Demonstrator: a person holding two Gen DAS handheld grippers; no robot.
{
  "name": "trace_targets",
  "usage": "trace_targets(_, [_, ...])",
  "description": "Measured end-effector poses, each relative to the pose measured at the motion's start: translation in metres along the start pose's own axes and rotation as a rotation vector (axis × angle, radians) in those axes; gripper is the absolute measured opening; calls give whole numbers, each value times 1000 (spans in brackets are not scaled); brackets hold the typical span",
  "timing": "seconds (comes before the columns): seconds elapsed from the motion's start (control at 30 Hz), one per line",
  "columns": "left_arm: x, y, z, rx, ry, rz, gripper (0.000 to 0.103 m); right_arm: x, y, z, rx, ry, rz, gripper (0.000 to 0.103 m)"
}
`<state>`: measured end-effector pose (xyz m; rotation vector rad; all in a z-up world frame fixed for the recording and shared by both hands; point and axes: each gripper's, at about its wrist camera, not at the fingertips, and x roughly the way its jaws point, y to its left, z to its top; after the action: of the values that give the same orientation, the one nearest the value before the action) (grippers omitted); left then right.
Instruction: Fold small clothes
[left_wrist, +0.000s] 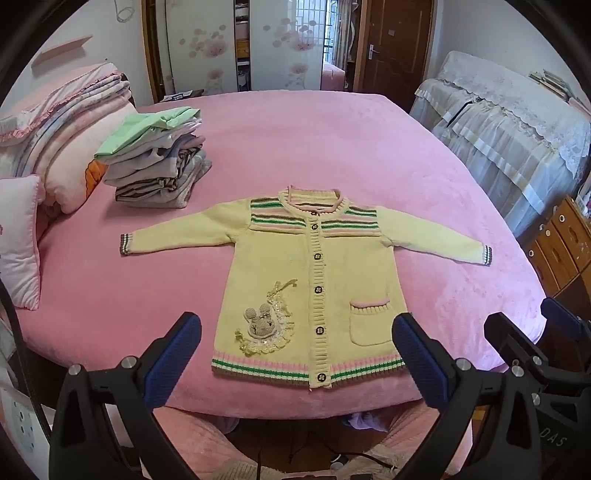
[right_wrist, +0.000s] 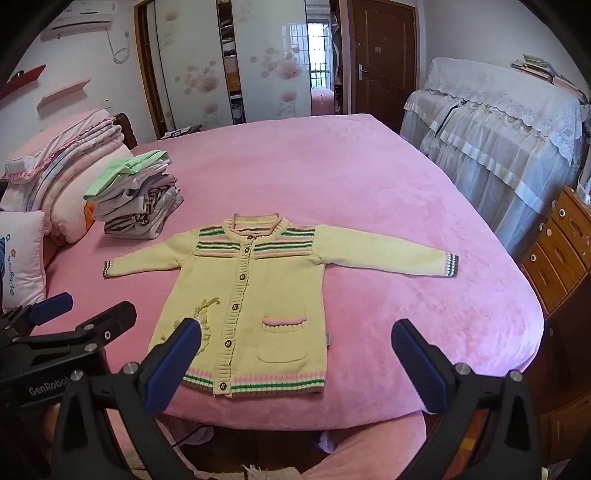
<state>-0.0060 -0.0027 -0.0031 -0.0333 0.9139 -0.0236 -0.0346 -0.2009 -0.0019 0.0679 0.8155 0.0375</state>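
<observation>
A small yellow knit cardigan (left_wrist: 295, 266) lies flat and face up on the pink bed (left_wrist: 332, 155), both sleeves spread out, its striped hem toward me. It also shows in the right wrist view (right_wrist: 255, 291). My left gripper (left_wrist: 297, 350) is open and empty, held above the hem near the bed's front edge. My right gripper (right_wrist: 297, 354) is open and empty, above the hem's right side. The right gripper shows at the right edge of the left wrist view (left_wrist: 532, 332). The left gripper shows at the left of the right wrist view (right_wrist: 85, 310).
A stack of folded clothes (left_wrist: 159, 162) sits on the bed at the back left, next to folded quilts and pillows (left_wrist: 62, 147). A lace-covered piece of furniture (left_wrist: 509, 122) and a wooden drawer chest (left_wrist: 561, 243) stand to the right of the bed.
</observation>
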Motion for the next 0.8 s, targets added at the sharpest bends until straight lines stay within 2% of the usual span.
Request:
trace_targets(0.47, [-6,-4,5,20,-20,23,102,-5,0,3,-6,-16,-3,103])
trace_targets(0.8, [-6,-19,11,72,-25,57,102,-5,-9,13,14,-19,-12,103])
